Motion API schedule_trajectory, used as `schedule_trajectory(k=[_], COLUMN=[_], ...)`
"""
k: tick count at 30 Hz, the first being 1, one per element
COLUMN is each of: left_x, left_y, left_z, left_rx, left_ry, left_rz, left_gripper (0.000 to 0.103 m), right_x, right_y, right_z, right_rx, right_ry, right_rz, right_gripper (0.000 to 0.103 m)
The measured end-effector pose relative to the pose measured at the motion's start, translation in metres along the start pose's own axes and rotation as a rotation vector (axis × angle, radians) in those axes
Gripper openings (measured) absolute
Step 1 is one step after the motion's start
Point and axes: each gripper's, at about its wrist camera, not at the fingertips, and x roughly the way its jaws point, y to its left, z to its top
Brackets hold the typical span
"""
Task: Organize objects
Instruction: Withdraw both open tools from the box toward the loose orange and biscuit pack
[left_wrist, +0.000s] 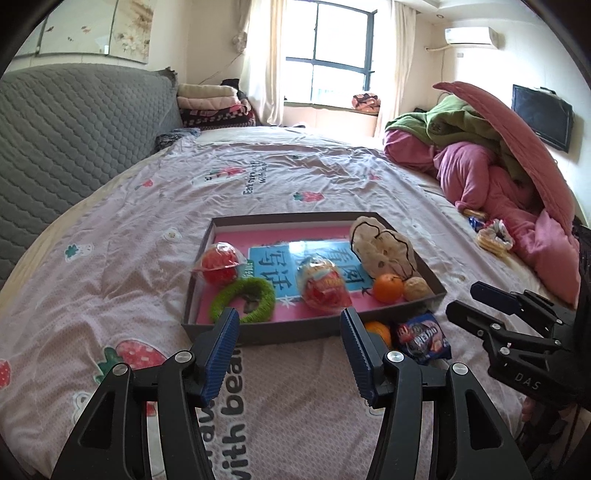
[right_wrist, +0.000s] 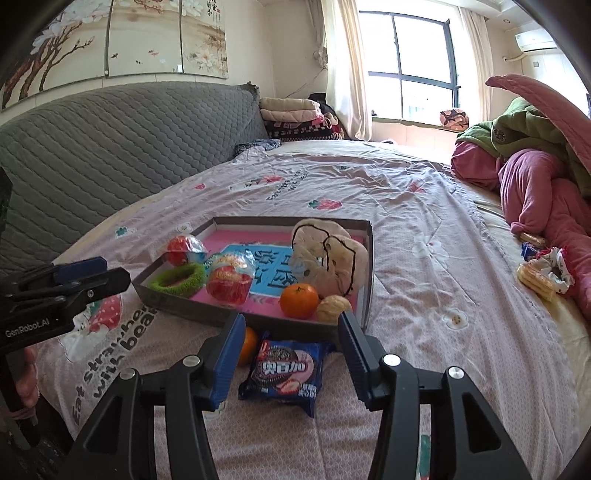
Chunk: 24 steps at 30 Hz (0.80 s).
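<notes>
Both the left gripper (left_wrist: 290, 319) and right gripper (right_wrist: 291, 323) hover spread and empty just short of the shallow grey cardboard tray's (left_wrist: 258, 332) near wall, the blue cookie packet (right_wrist: 284, 371) and orange tangerine (right_wrist: 248, 345) lying on open pink bedsheet (right_wrist: 424, 332) between the right fingers.

left wrist: low, near tray (left_wrist: 314, 334) | right wrist: rightward | shared: tray, bed (left_wrist: 110, 258)

Bright daylight from the window (left_wrist: 332, 55), glare on panes, fisheye-curved dark corners, sharp focus
</notes>
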Motion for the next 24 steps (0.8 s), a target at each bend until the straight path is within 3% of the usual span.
schedule_trajectory(k=[14, 24], left_x=[0.028, 0.049], left_y=[-0.033, -0.043], left_z=[-0.032, -0.046], left_rx=[0.071, 0.09], left_ry=[0.096, 0.152], left_rz=[-0.045, -0.061], left_gripper=[0.059, 0.059], right_x=[0.006, 0.015], right_y=[0.007, 0.008], right_z=[-0.035, -0.042], right_rx=[-0.009, -0.009], right_ry=[0.121, 0.171], right_rz=[-0.011, -0.036], right_gripper=[0.052, 0.052])
